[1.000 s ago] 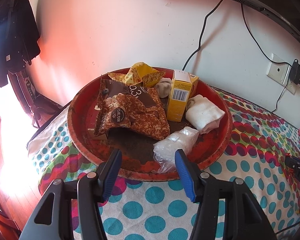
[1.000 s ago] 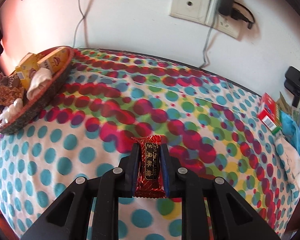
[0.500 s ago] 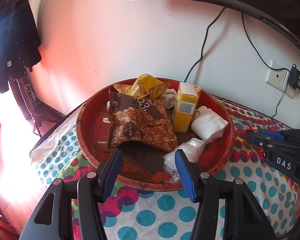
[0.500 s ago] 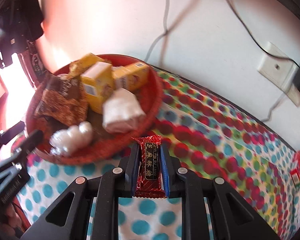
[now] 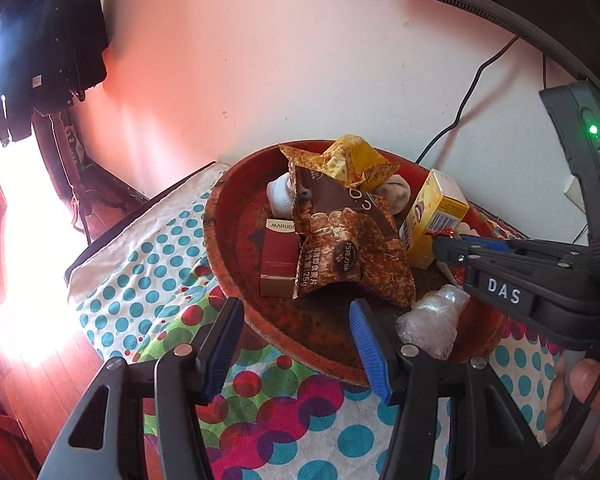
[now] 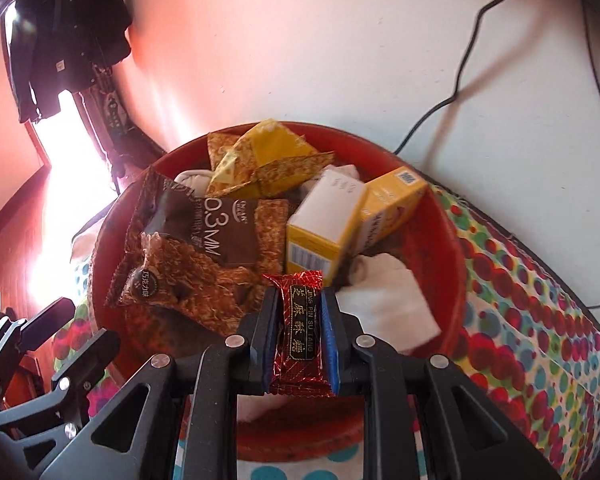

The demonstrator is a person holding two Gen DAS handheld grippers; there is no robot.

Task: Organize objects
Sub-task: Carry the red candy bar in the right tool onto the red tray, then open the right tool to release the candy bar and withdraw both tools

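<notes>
Left wrist view: left gripper (image 5: 296, 344) spread wide with nothing between its blue pads, parked at the near rim of the red basin (image 5: 236, 288). Right gripper (image 5: 446, 246) reaching in from the right over the basin, above the yellow carton (image 5: 440, 216) and the crinkled clear bag (image 5: 432, 320). Basin crowded: brown snack pouch (image 5: 340, 248), red box (image 5: 278, 256), yellow wrapper (image 5: 352, 156). Risk judged here: collision between the two tools if the left one advances toward the same spot.

Right wrist view: right gripper (image 6: 298, 332) clenched on the red candy packet (image 6: 298, 332), held upright over the basin's (image 6: 452, 248) near side, beside a white folded cloth (image 6: 384, 304) and in front of the yellow carton (image 6: 324, 224). Likely trouble: slick foil sliding off the heaped pouch (image 6: 196, 248), or landing on the polka-dot cloth (image 6: 540, 320) if let go too near the rim. Cartons leaning, perhaps easily toppled by a nudge.
</notes>
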